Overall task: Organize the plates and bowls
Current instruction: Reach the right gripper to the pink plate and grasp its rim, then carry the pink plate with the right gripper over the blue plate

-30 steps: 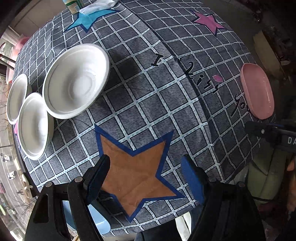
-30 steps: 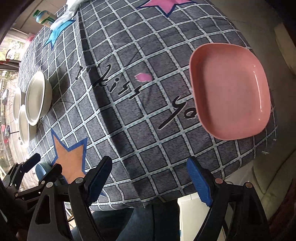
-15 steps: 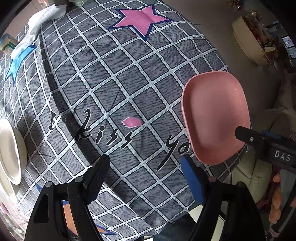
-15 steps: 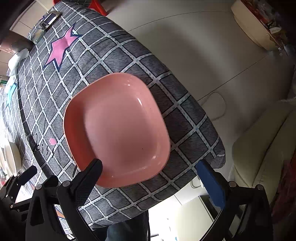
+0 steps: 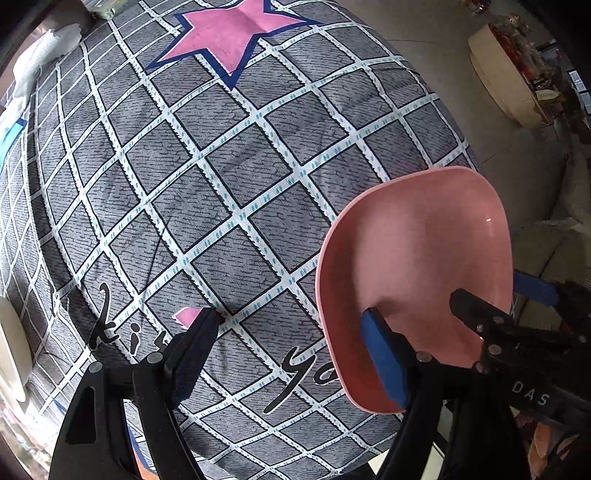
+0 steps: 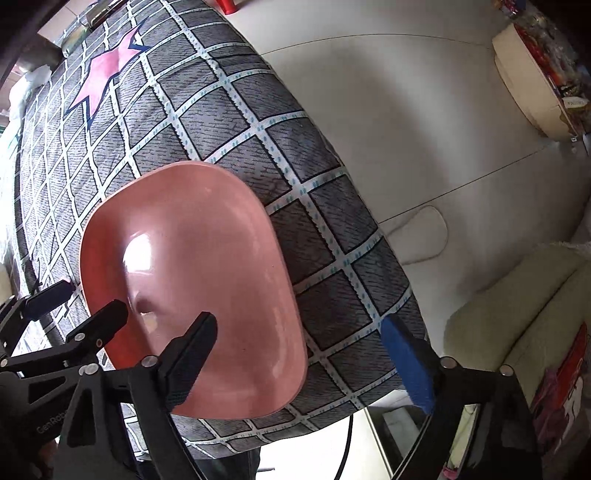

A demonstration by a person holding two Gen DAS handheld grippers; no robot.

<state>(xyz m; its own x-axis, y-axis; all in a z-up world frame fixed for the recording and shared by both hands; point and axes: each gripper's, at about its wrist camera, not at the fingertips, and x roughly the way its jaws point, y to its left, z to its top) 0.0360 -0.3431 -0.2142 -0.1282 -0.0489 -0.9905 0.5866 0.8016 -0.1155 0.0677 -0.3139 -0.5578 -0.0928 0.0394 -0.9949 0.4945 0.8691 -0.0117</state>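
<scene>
A pink square plate (image 5: 417,258) lies near the right corner of the table with the grey checked cloth (image 5: 221,177); it also shows in the right wrist view (image 6: 195,280). My left gripper (image 5: 291,343) is open, its left finger over the cloth and its right finger over the plate's near part. My right gripper (image 6: 299,347) is open too, its left finger over the plate and its right finger over the cloth at the table's corner. Neither holds anything. The edge of a white bowl (image 5: 13,343) shows at the far left.
A pink star (image 5: 232,33) is printed on the cloth at the back. White cloth (image 5: 40,55) lies at the back left. The table edge drops to a pale floor (image 6: 424,129) on the right. A cream sofa (image 6: 517,306) stands near the right corner.
Both grippers have swung right, from the white bowls and orange star toward the pink plate, and come closer to it. The plate has not moved. Both stay open.
</scene>
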